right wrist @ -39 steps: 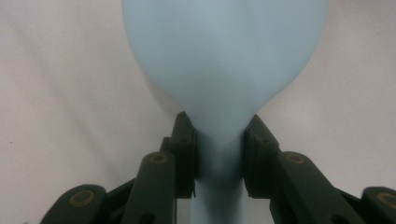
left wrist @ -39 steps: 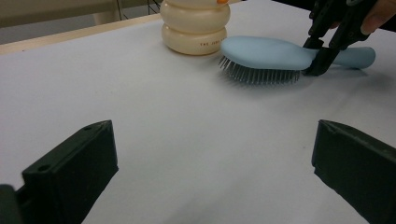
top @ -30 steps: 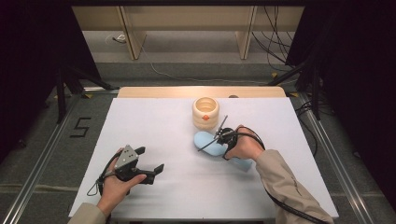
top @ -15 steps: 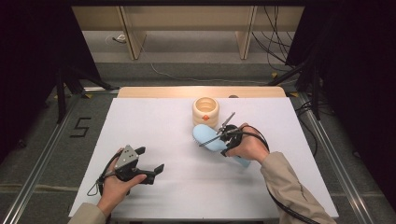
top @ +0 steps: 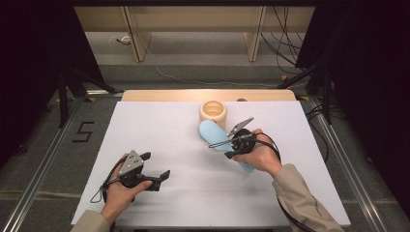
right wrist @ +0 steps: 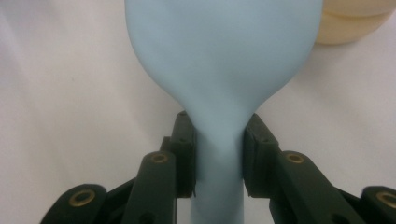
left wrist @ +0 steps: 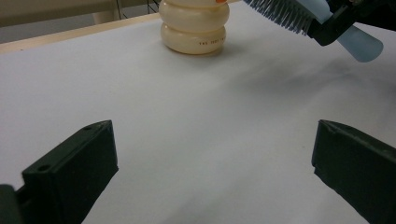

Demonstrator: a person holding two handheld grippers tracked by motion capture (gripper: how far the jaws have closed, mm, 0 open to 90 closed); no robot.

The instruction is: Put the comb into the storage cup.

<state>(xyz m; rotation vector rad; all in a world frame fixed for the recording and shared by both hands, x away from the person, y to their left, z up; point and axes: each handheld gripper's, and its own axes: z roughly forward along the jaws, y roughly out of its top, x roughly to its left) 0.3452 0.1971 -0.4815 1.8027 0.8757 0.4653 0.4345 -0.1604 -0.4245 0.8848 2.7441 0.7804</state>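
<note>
A light blue hairbrush [top: 211, 133] hangs above the white table, its bristles facing down and its head reaching toward a cream ribbed cup [top: 212, 113]. My right gripper [top: 231, 141] is shut on the brush's neck; in the right gripper view both pads squeeze the narrow neck [right wrist: 218, 154] below the wide head. The brush handle end sticks out behind the hand [top: 245, 167]. From the left gripper view, the brush bristles [left wrist: 280, 14] and the cup [left wrist: 194, 25] sit far off. My left gripper [top: 157, 180] rests near the table's front left, jaws wide apart with nothing between them.
The white table top [top: 159, 130] has a wooden strip [top: 145, 95] along its far edge. Cables trail from both grippers. Dark stands and floor cables surround the table; a floor mark "5" [top: 83, 131] lies left.
My right gripper has lifted the brush off the table and carried it slightly right and up. The left gripper has kept still.
</note>
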